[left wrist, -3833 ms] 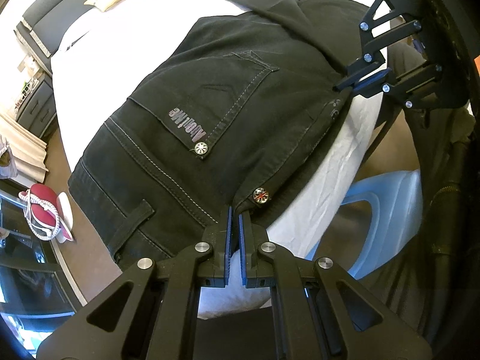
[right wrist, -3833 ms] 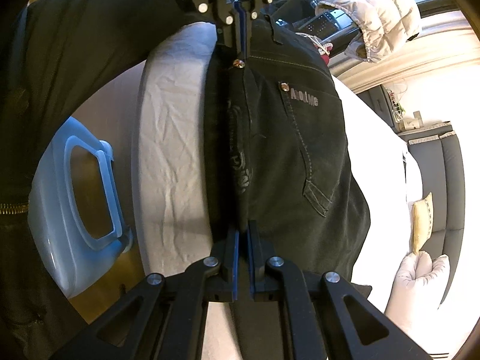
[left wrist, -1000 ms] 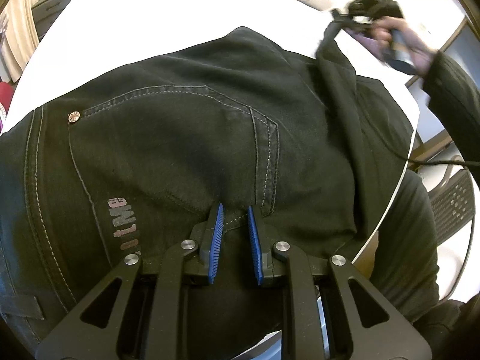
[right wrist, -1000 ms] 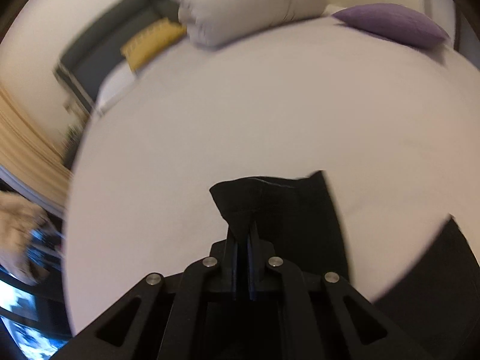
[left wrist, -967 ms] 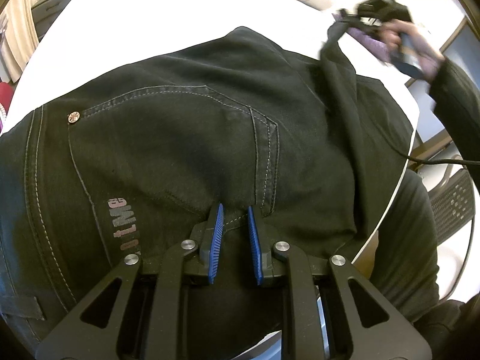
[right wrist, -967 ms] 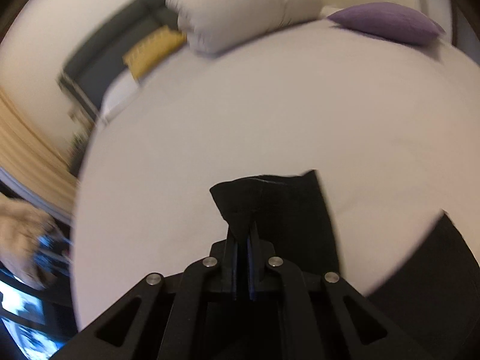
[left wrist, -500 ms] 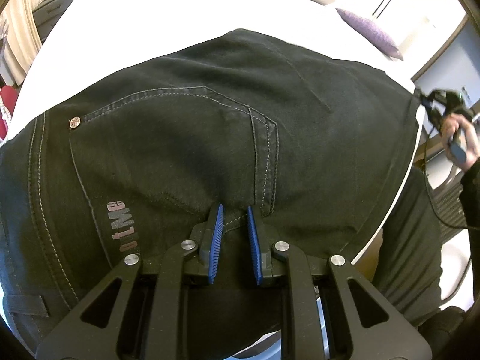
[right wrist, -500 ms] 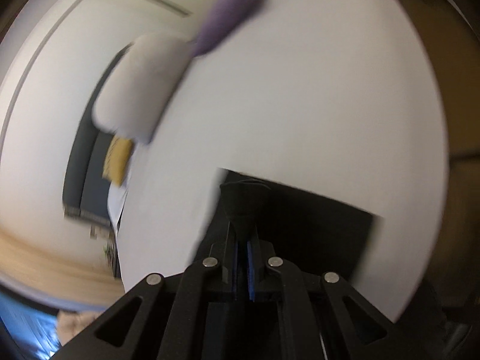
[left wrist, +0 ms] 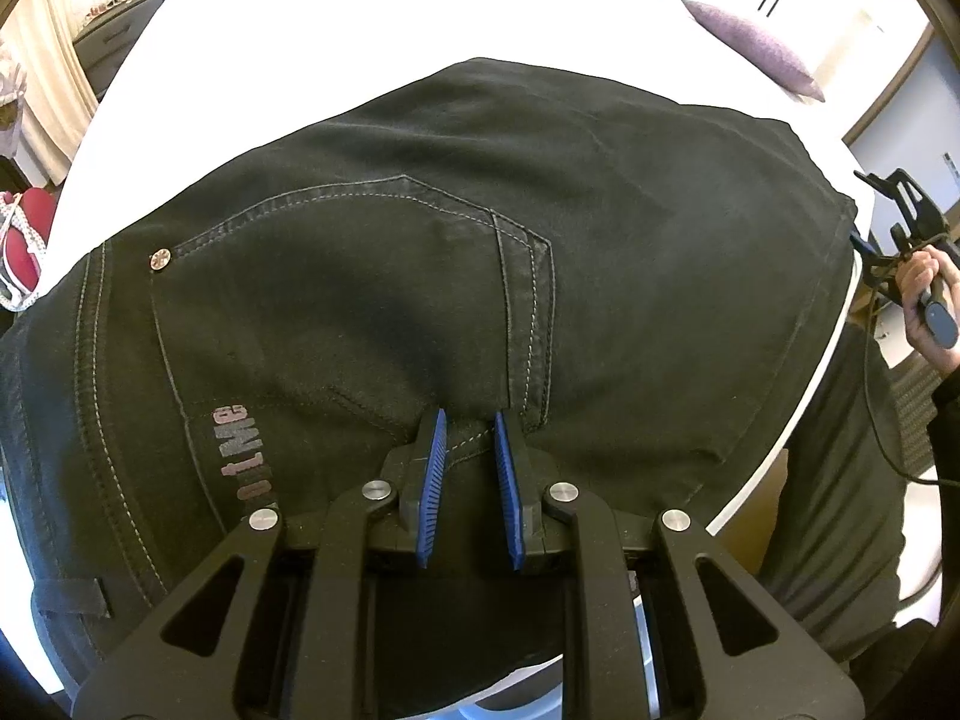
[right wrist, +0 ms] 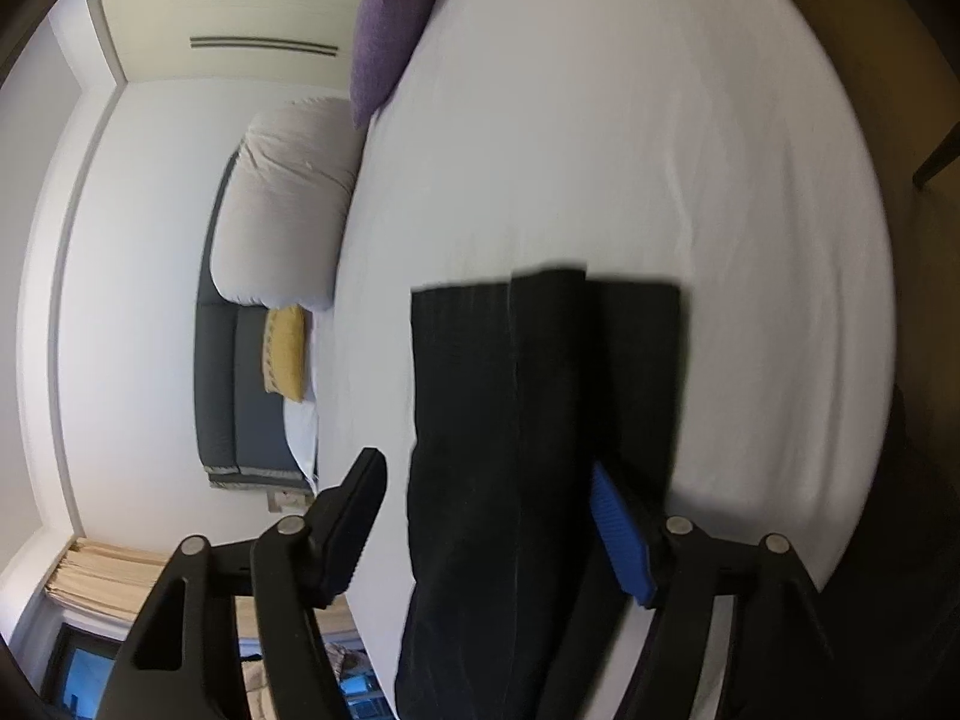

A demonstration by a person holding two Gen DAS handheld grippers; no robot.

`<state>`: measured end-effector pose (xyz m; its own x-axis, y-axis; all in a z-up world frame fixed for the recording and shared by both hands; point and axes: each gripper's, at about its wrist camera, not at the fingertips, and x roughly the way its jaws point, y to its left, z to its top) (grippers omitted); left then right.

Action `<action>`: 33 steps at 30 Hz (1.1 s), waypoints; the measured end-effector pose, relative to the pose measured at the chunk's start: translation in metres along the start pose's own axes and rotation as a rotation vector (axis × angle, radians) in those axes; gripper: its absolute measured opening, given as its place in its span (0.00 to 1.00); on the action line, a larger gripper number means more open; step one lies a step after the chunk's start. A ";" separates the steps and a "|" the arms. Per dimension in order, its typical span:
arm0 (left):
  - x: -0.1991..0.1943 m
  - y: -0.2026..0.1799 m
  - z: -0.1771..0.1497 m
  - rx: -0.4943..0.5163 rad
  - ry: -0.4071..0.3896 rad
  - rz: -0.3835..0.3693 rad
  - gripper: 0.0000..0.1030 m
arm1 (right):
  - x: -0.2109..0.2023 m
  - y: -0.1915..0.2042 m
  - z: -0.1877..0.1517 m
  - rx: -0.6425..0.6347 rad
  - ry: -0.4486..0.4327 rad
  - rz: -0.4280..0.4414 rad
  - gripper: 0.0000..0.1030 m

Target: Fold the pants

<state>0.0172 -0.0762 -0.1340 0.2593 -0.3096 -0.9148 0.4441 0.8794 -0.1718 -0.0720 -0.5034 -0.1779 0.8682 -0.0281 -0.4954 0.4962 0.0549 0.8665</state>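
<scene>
My left claw (left wrist: 468, 450) points steeply down at the near edge of the bed (left wrist: 312, 30), its two blue pads close together and pinching a small ridge of cloth at the lower corner of the back pocket (left wrist: 360, 294) of the pants (left wrist: 420, 276). My right claw (right wrist: 486, 516) is rolled onto its side and tips gently downward over the far leg end (right wrist: 528, 396); its jaws have just been opening and now stand wide apart, the cloth lying loose between them, with neither pad pressing on it as far as I can tell. In the left wrist view my right hand (left wrist: 927, 300) shows at the right edge, off the side of the bed, wrapped round the handle of that claw.

The pants are black, one pair, spread flat across the white sheet with the seat nearest me and the legs doubled over. One rivet (left wrist: 161, 258) shines at the pocket's left corner, and grey lettering (left wrist: 240, 450) runs beside the near seam.

Beyond the pants lie one purple cushion (right wrist: 390, 30), one big white pillow (right wrist: 288, 204) and one yellow cushion (right wrist: 285, 354) against the grey headboard (right wrist: 234, 390). Cream curtains (left wrist: 42, 60) hang at the far left. Nothing sits on top of the pants except my own two claws
</scene>
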 end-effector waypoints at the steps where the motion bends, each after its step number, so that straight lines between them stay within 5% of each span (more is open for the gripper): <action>1: 0.002 -0.003 0.000 0.001 0.001 0.005 0.16 | 0.001 -0.001 -0.002 -0.005 0.005 -0.009 0.54; 4: 0.004 -0.011 0.001 0.007 0.004 0.019 0.16 | 0.006 -0.004 -0.008 0.003 0.025 -0.024 0.14; 6: 0.005 -0.013 0.000 0.010 0.006 0.023 0.16 | 0.004 -0.013 -0.008 0.020 0.018 -0.044 0.04; 19: 0.004 -0.011 0.003 0.029 0.022 0.025 0.16 | -0.041 -0.035 -0.005 0.070 -0.073 -0.024 0.03; 22: 0.004 -0.011 0.002 0.026 0.018 0.025 0.16 | -0.034 -0.032 -0.002 0.053 -0.011 0.028 0.08; 24: 0.004 -0.010 0.001 0.027 0.018 0.026 0.16 | -0.031 -0.031 0.001 0.072 0.002 0.037 0.32; 28: 0.003 -0.010 0.000 0.027 0.015 0.026 0.16 | -0.027 -0.032 0.009 0.104 -0.015 0.050 0.40; 31: 0.003 -0.009 -0.001 0.026 0.013 0.027 0.16 | -0.020 -0.033 0.018 0.111 -0.026 0.052 0.37; 33: 0.002 -0.009 -0.001 0.027 0.012 0.027 0.16 | -0.013 -0.035 0.025 0.123 -0.020 0.058 0.06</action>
<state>0.0129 -0.0847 -0.1350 0.2617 -0.2812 -0.9233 0.4600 0.8773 -0.1368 -0.1010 -0.5301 -0.2005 0.8948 -0.0480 -0.4439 0.4406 -0.0661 0.8953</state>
